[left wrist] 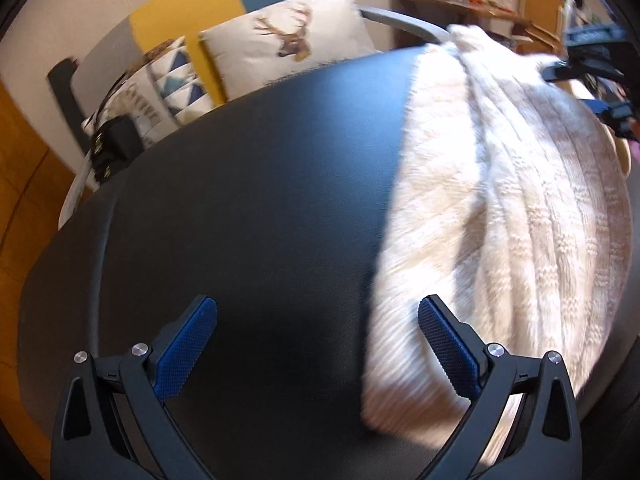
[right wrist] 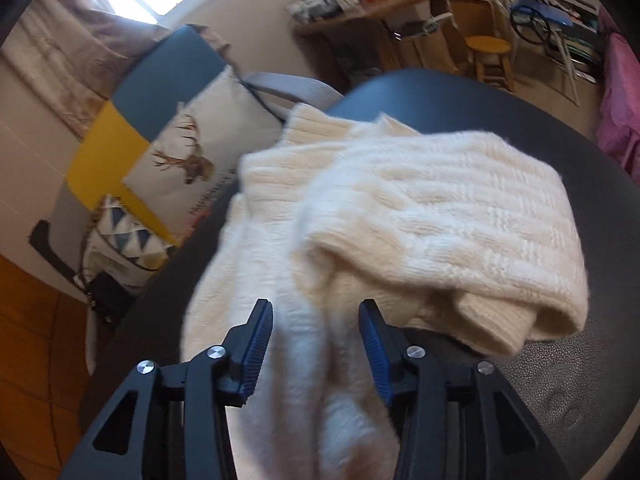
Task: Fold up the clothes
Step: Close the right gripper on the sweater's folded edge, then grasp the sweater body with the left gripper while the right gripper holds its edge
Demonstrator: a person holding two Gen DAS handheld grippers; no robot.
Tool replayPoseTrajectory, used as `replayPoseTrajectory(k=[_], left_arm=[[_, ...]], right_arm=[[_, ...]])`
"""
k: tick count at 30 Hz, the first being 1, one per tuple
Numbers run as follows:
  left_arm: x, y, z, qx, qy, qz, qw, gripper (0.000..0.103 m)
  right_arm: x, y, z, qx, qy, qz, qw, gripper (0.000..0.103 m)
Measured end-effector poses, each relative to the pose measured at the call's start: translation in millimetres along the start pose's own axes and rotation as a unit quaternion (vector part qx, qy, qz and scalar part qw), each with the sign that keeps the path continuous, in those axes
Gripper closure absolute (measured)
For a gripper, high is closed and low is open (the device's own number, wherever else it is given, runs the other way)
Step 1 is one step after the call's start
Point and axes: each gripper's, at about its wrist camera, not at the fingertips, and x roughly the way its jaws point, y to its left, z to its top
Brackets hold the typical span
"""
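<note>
A cream cable-knit sweater (left wrist: 520, 200) lies bunched on the right part of a round black table (left wrist: 260, 180). My left gripper (left wrist: 317, 308) stands wide open above the bare table top. The sweater's near edge lies just inside its right finger (left wrist: 448, 344), and nothing is pinched. In the right wrist view the sweater (right wrist: 420, 208) is folded over itself, and a blurred fold of it hangs between the fingers of my right gripper (right wrist: 316, 308). Those jaws stand partly apart and the pads do not press the knit. The right gripper (left wrist: 600, 72) also shows at the far right of the left wrist view.
Behind the table stands a sofa with a deer cushion (left wrist: 296, 40) and a triangle-pattern cushion (left wrist: 180, 76); a black bag (left wrist: 114, 144) rests at its left. A cluttered wooden shelf (right wrist: 372, 4), a yellow stool (right wrist: 488, 52) and pink fabric (right wrist: 620, 100) are beyond the table's far right edge.
</note>
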Motion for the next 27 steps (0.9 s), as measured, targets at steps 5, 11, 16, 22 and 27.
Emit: replayPoseTrajectory(k=[5,11,16,22,27], left_arm=[[11.1,-30.1,7.2,0.041,-0.003,-0.017,0.9990,0.001],[11.7,-34.9,5.8,0.038,-0.020,-0.058,0.9974,0.026],[5.1,-24.3,6.4,0.007,0.004,-0.133,0.9911,0.088],[-16.5,4.6,-3.8,-0.001,-0.014,-0.160,0.9870,0.091],[-36.2,12.5,-2.2,0.010,-0.042,-0.146,0.9884,0.064]], right_arm=[[28.9,-13.7,15.1,0.022,-0.005,0.005,1.000,0.058],[20.5,-13.2,16.3,-0.004,-0.026,0.017,1.000,0.090],[-18.6,-5.3,15.8,-0.022,-0.057,0.054,0.997,0.093],[-68.6,24.2,20.4,-0.049,-0.098,0.110,0.988,0.093],[-94.4,50.3,16.0,-0.071,-0.112,0.143,0.981,0.093]])
